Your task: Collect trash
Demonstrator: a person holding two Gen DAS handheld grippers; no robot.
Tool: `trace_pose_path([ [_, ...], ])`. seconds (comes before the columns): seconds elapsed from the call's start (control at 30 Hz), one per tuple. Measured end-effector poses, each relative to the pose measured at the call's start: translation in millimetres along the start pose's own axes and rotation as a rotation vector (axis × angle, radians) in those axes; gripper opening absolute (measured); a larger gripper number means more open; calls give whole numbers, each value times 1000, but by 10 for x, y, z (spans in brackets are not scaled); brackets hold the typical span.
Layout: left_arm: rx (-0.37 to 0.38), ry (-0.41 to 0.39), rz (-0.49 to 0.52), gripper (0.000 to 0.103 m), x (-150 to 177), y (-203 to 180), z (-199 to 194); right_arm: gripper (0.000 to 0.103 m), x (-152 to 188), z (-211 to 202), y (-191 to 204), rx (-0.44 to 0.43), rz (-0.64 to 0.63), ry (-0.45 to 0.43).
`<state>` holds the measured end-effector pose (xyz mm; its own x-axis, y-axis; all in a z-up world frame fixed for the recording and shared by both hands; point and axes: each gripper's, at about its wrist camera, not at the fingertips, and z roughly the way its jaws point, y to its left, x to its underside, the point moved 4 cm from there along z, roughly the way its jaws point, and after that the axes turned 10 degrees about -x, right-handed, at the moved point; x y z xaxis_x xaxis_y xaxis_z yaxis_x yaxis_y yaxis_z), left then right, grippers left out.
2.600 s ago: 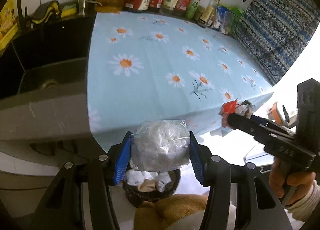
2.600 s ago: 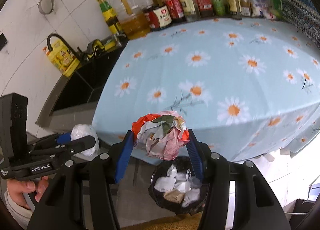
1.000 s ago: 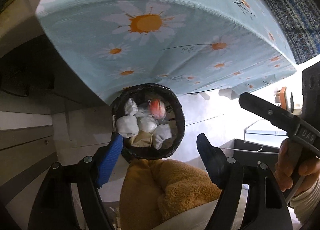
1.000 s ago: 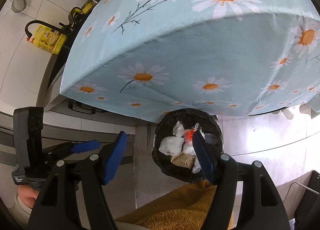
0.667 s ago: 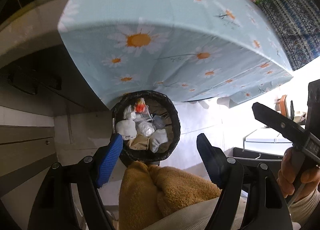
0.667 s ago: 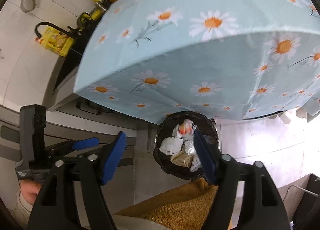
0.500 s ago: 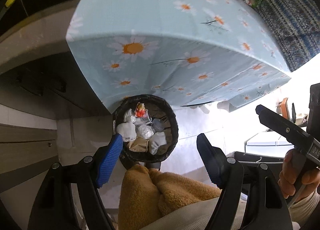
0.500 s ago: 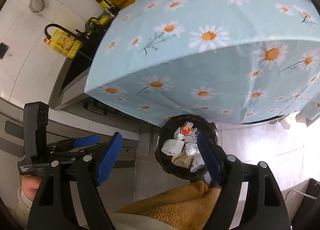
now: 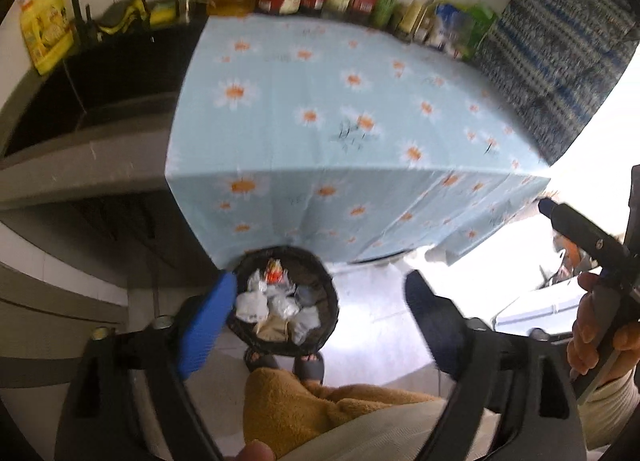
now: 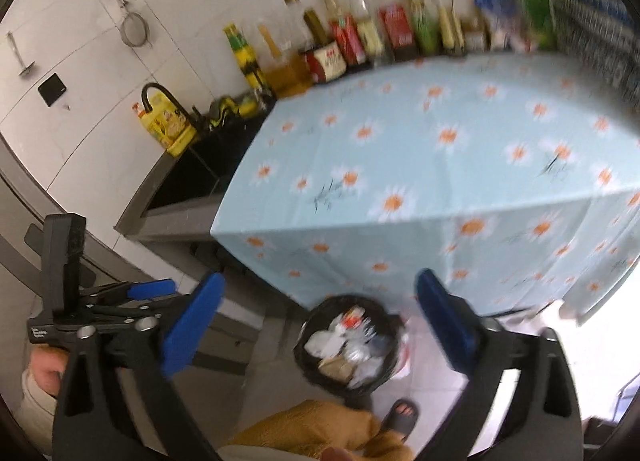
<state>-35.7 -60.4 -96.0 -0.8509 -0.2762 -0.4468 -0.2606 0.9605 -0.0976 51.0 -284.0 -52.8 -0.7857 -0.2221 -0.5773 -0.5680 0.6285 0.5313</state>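
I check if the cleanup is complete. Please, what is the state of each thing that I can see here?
Left claw: jaws opening, nothing between them.
Right claw: jaws opening, nothing between them.
Trash bin: upright on floor, holds crumpled trash.
Tablecloth: no trash on it.
Bottles: upright along the wall.

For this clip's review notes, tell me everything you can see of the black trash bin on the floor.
The trash bin is small, round and black, and looks lined with a dark bag. It stands upright and open on the pale floor, just in front of the hanging edge of the daisy tablecloth, close to the person's sandalled feet. It is nearly full of crumpled white paper and clear plastic, with one red-and-orange wrapper toward its table side. Nothing grips it.
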Motion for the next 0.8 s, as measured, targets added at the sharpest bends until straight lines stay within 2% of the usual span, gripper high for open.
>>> trace_pose_path([
  [0.17,-32,-59,28,90,-124,-76,-217,99,-137,-256,70,20,-64,-24],
  [0.23,-58,-77,39,96,-199,-78,-273,99,-195,-340,62,18,-68,-43],
  [0.3,-61,-102,31,96,-260,-68,-355,99,-246,-401,63,34,-74,-56],
  [0.47,-41,-121,48,96,-379,-108,-539,99,-398,-549,105,47,-97,-84],
  [0.53,-36,-130,44,96,-399,-117,-599,99,-446,-566,107,64,-94,-65],
  [0.63,-86,-142,37,96,-425,-125,-624,99,-502,-619,152,91,-134,-78],
  [0.8,-75,-152,24,96,-440,-158,-672,99,-539,-649,178,82,-139,-72],
])
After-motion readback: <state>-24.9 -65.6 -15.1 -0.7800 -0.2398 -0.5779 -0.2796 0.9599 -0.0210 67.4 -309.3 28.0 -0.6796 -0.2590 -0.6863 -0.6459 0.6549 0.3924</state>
